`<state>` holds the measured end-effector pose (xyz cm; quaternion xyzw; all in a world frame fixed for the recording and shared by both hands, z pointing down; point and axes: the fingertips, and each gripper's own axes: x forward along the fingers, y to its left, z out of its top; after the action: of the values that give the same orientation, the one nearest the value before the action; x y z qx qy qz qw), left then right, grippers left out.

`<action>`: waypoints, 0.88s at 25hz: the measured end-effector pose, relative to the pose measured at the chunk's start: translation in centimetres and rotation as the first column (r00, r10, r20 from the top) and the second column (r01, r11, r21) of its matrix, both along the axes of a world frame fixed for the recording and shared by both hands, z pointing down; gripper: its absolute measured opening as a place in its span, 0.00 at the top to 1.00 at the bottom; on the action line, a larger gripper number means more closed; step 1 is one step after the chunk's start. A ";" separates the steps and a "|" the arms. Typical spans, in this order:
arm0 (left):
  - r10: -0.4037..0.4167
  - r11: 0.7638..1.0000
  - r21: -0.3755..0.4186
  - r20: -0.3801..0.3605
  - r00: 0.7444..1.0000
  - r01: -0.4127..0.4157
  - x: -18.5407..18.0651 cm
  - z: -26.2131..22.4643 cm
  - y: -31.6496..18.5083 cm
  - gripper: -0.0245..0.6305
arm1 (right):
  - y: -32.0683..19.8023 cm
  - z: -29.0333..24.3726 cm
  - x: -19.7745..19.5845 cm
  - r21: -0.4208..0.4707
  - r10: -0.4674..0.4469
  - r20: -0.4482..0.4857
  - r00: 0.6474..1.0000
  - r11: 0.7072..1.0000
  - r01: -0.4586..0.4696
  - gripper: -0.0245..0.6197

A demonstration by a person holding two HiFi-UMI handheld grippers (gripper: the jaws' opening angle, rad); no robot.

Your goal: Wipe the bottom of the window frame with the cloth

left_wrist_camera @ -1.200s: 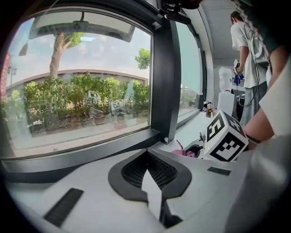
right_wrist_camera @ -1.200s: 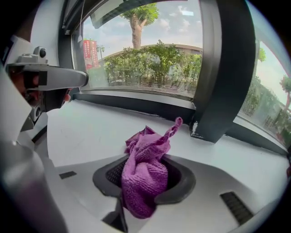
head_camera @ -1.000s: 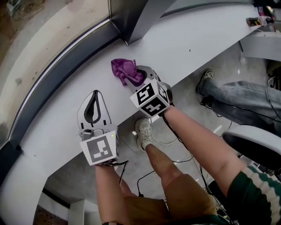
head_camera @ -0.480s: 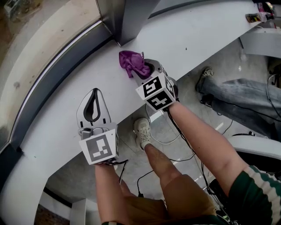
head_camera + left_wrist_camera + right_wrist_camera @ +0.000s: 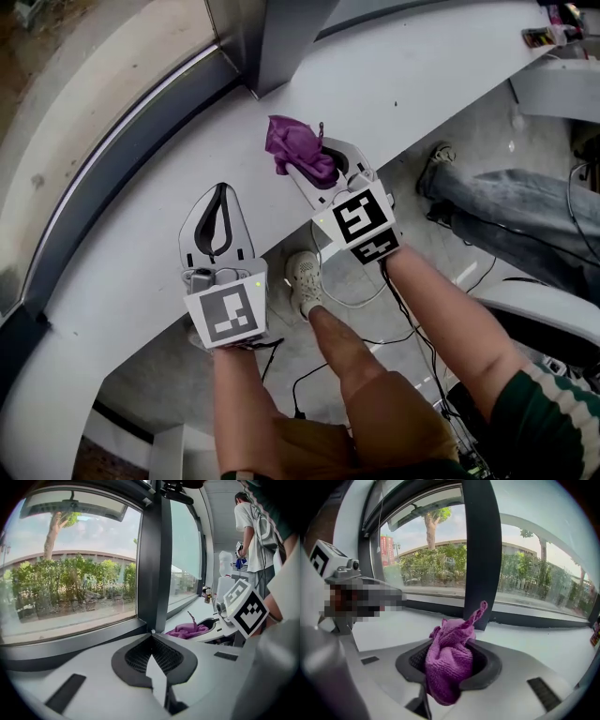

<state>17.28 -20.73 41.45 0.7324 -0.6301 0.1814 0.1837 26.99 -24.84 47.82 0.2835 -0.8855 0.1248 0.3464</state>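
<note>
A bunched purple cloth (image 5: 294, 145) sticks out of my right gripper (image 5: 317, 157), which is shut on it over the white ledge (image 5: 422, 75). In the right gripper view the cloth (image 5: 449, 660) fills the jaws, and one corner stands up in front of the dark mullion (image 5: 480, 550). The dark bottom rail of the window frame (image 5: 131, 141) runs beyond the ledge, a short way from the cloth. My left gripper (image 5: 221, 190) is shut on nothing, hovering over the ledge to the left. In its own view the left gripper (image 5: 152, 635) points at the rail (image 5: 84, 639), with the cloth (image 5: 187, 630) at the right.
The vertical mullion (image 5: 281, 37) meets the rail just beyond the cloth. Small items (image 5: 553, 37) lie at the ledge's far right end. Below the ledge are my shoe (image 5: 305, 281), floor cables (image 5: 356, 302) and another person's legs (image 5: 506, 216). A person (image 5: 248, 527) stands further along.
My right gripper has carried the cloth to the right along the ledge, and its marker cube has turned. The left gripper has shifted slightly right.
</note>
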 end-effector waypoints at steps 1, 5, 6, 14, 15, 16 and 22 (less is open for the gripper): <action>0.001 1.000 0.004 -0.005 1.000 -0.001 -0.2 -0.2 0.0 0.95 | 0.3 -0.2 -0.1 0.006 -0.002 -0.003 1.000 1.000 0.002 0.73; 0.008 1.000 0.018 -0.021 1.000 -0.008 -1.5 -1.2 0.7 0.95 | 0.8 0.7 -0.1 -0.005 0.027 -0.038 0.999 1.000 -0.027 0.73; 0.010 1.000 0.019 -0.021 1.000 -0.009 -2.0 -1.3 1.0 0.96 | 0.7 1.1 -0.3 -0.012 0.036 -0.049 0.998 0.999 -0.036 0.73; 0.007 1.000 -0.004 0.007 1.000 -0.007 -3.4 -0.2 3.2 0.95 | 1.7 5.4 -0.8 -0.125 0.033 -0.153 0.988 0.991 -0.053 0.73; 0.004 1.000 -0.005 0.009 1.000 -0.004 -3.3 -0.1 3.4 0.95 | 2.1 5.7 -0.4 -0.133 0.029 -0.164 0.986 0.990 -0.051 0.73; 0.003 1.000 -0.007 0.011 1.000 -0.003 -3.1 0.0 3.6 0.95 | 2.6 6.0 0.1 -0.141 0.031 -0.169 0.985 0.988 -0.055 0.73; -0.005 1.000 -0.024 0.004 1.000 0.005 -2.5 0.9 4.4 0.96 | 3.9 6.6 1.3 -0.152 0.044 -0.170 0.984 0.986 -0.071 0.73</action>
<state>14.77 -16.33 42.34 0.7282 -0.6300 0.1898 0.1918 28.25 -20.91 54.38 0.2903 -0.8323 0.1802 0.4366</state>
